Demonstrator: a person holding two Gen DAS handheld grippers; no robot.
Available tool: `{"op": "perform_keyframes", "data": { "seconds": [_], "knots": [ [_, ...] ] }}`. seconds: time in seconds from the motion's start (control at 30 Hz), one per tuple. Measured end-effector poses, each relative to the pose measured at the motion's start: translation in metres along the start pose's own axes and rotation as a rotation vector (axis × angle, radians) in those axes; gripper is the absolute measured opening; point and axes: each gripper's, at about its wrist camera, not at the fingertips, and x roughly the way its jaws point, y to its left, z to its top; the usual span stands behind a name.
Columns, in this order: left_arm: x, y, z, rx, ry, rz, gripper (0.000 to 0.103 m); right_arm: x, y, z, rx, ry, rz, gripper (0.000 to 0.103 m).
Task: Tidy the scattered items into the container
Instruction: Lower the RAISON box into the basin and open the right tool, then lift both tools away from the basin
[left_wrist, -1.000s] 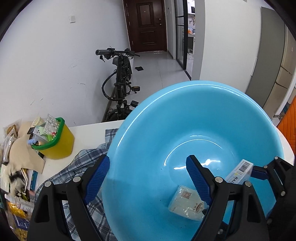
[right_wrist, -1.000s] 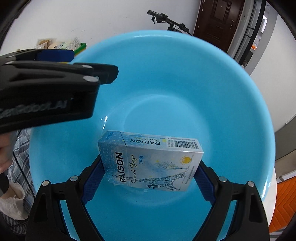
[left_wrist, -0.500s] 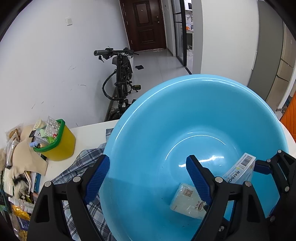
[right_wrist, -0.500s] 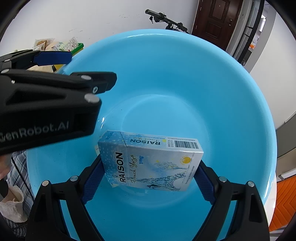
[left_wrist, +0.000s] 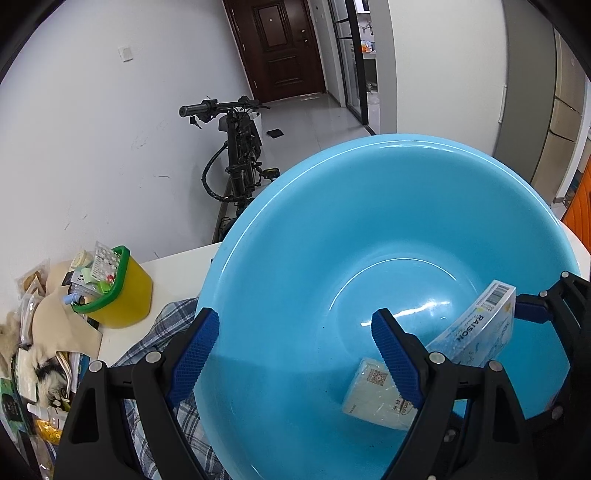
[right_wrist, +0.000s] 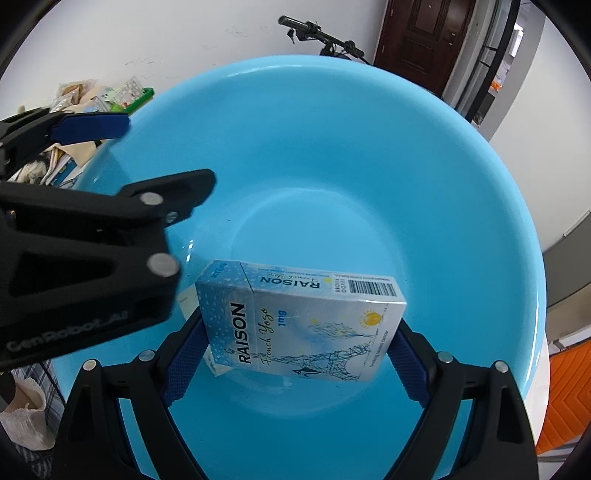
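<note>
A big light-blue basin (left_wrist: 295, 258) (right_wrist: 369, 147) fills both views. My right gripper (right_wrist: 295, 354) is shut on a pale blue RAISON box (right_wrist: 303, 321) and holds it over the basin's bottom; the box also shows in the left wrist view (left_wrist: 476, 332). A small clear packet (left_wrist: 373, 398) lies on the basin's bottom, under the box. My left gripper (left_wrist: 295, 350) is open and empty, its left finger outside the basin's rim and its right finger inside. The left gripper also shows in the right wrist view (right_wrist: 92, 229), at the left.
A yellow tub with a green rim (left_wrist: 118, 291), full of small items, stands on the white table left of the basin. A plaid cloth (left_wrist: 155, 343) lies under the basin's left side. Packets and clutter (left_wrist: 33, 362) pile at the far left. A bicycle (left_wrist: 236, 155) stands by the wall.
My left gripper has drawn back and up a little from the basin. The RAISON box stays gripped in my right gripper, roughly where it was.
</note>
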Motion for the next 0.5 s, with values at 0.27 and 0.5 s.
{"op": "perform_keyframes", "data": {
  "seconds": [0.27, 0.5],
  "knots": [
    [-0.002, 0.005, 0.001, -0.012, -0.002, -0.002, 0.087, -0.013, -0.009, 0.005, 0.045, -0.061, -0.05, 0.102],
    [-0.003, 0.008, 0.002, -0.026, -0.007, -0.002, 0.087, -0.017, -0.011, 0.005, 0.025, -0.065, -0.066, 0.102]
  ]
}}
